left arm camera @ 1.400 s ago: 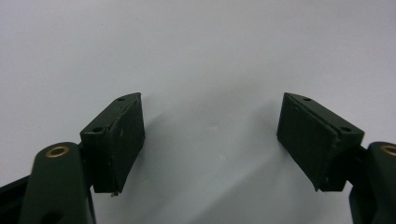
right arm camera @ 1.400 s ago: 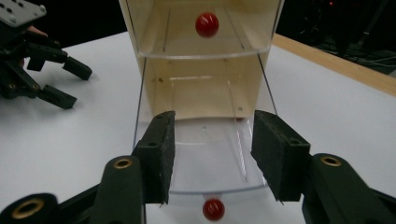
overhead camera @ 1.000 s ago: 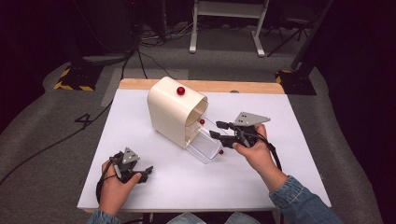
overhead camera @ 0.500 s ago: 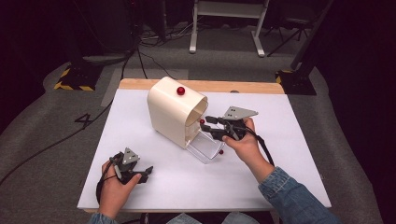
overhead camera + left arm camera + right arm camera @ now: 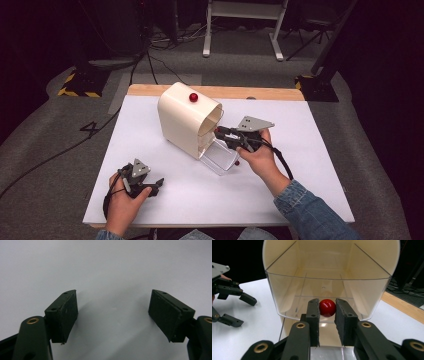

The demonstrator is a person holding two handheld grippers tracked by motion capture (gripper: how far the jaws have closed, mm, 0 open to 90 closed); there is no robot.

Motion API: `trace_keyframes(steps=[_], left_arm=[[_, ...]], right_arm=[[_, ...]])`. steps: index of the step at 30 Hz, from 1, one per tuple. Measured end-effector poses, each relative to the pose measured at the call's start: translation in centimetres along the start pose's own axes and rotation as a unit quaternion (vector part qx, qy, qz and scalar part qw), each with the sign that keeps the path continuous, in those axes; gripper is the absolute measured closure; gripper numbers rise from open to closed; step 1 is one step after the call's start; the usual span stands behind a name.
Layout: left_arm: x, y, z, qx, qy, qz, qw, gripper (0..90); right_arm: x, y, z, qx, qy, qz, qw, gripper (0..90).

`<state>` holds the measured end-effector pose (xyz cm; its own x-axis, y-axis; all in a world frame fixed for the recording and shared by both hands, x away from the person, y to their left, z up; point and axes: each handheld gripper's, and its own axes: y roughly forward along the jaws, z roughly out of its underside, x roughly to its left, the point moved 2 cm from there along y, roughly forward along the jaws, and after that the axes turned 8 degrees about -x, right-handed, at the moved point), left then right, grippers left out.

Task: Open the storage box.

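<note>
Box (image 5: 186, 120) on table (image 5: 300, 150), drawer (image 5: 220, 156) before it.

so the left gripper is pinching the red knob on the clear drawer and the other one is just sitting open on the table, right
Wrong side: the right gripper is pinching the red knob on the clear drawer, as the right gripper view shows. The left gripper is the one open on the table.

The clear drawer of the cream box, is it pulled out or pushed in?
Pulled out: the clear drawer sticks out of the cream box, and the right gripper grips its red knob.
</note>
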<state>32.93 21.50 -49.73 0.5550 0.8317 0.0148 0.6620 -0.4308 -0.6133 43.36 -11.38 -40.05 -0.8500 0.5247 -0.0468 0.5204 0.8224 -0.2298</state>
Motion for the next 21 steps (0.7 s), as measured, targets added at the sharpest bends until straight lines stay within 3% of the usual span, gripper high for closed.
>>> trace_keyframes(steps=[12,13,16,18,21], left_arm=[[0.1,0.1,0.0,0.003,-0.008,0.004,1.0,23.9],[0.1,0.1,0.0,0.003,-0.008,0.004,1.0,23.8],[0.2,0.1,0.0,0.003,-0.007,0.004,1.0,23.8],[0.1,0.1,0.0,0.003,-0.008,0.004,1.0,23.8],[0.1,0.0,0.0,0.003,-0.006,0.003,1.0,23.9]], right_arm=[[0.5,-4.4,-0.1,-0.007,0.003,0.003,1.0,74.3],[0.6,-4.8,-0.1,-0.009,0.001,0.006,0.9999,84.4],[0.6,-5.6,-0.1,-0.02,0.012,-0.002,0.9997,83.1],[0.7,-5.9,0.2,-0.005,-0.004,0.001,1.0,81.2],[0.9,-6.1,0.4,-0.001,-0.003,0.0,1.0,79.8]])
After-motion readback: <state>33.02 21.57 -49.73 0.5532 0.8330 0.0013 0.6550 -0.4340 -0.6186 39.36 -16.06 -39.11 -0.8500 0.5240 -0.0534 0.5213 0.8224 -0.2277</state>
